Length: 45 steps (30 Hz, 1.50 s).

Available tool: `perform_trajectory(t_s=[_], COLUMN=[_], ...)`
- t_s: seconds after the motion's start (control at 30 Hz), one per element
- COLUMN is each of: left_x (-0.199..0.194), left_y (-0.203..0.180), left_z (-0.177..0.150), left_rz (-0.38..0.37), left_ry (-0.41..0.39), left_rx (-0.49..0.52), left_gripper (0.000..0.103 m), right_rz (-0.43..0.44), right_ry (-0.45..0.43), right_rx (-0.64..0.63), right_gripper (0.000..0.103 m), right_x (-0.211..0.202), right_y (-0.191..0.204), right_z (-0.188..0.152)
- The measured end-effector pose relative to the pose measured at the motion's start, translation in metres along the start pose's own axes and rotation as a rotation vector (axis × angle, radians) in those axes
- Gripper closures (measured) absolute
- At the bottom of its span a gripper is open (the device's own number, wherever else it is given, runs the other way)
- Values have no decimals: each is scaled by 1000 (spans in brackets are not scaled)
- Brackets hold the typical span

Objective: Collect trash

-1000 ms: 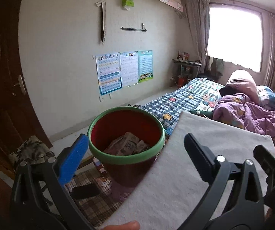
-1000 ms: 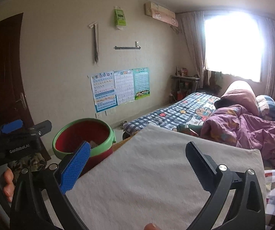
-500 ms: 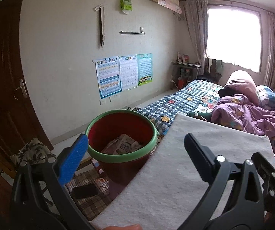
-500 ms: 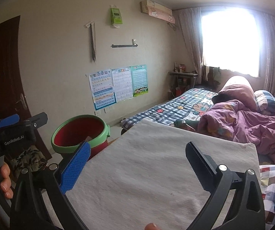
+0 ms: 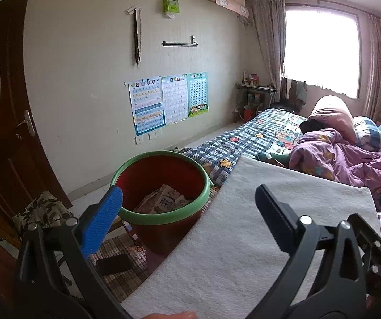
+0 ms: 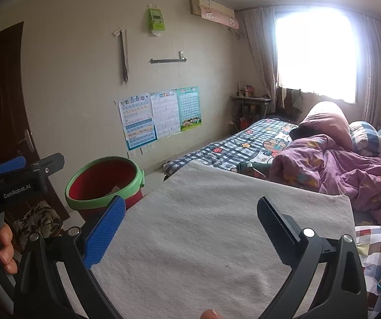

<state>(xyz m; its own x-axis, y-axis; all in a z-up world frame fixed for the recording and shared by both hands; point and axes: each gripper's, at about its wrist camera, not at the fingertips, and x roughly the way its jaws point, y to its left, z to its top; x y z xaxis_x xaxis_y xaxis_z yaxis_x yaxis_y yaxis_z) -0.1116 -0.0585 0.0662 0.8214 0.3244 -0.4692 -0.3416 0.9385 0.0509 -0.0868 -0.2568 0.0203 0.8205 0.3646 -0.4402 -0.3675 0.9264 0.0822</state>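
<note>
Both tongs, left [image 5: 189,210] and right [image 6: 190,219], gape empty; bucket [image 5: 164,214] trash [image 5: 164,202] partly rim-hidden.

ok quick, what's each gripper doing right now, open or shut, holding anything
Left gripper: open, holding nothing.
Right gripper: open, holding nothing.
</note>
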Motion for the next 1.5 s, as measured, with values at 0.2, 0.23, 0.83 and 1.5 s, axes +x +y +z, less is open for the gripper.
perform_trajectory(t_s=[0.2,0.23,0.83,1.5], left_x=[1,2,7,20], left_y=[1,1,-2,-15], left_z=[0,-1,-3,-3], left_rz=[4,3,-22,-28], left_ry=[9,11,30,53], left_rx=[4,6,15,35], left_gripper=[5,5,5,5], right_rz=[-3,-4,-25,-43], right_ry=[3,4,23,66], right_rx=[5,6,24,58], right_gripper=[7,7,7,7], right_x=[1,2,6,22], right_y=[0,0,-3,-23], right_z=[1,1,0,-5])
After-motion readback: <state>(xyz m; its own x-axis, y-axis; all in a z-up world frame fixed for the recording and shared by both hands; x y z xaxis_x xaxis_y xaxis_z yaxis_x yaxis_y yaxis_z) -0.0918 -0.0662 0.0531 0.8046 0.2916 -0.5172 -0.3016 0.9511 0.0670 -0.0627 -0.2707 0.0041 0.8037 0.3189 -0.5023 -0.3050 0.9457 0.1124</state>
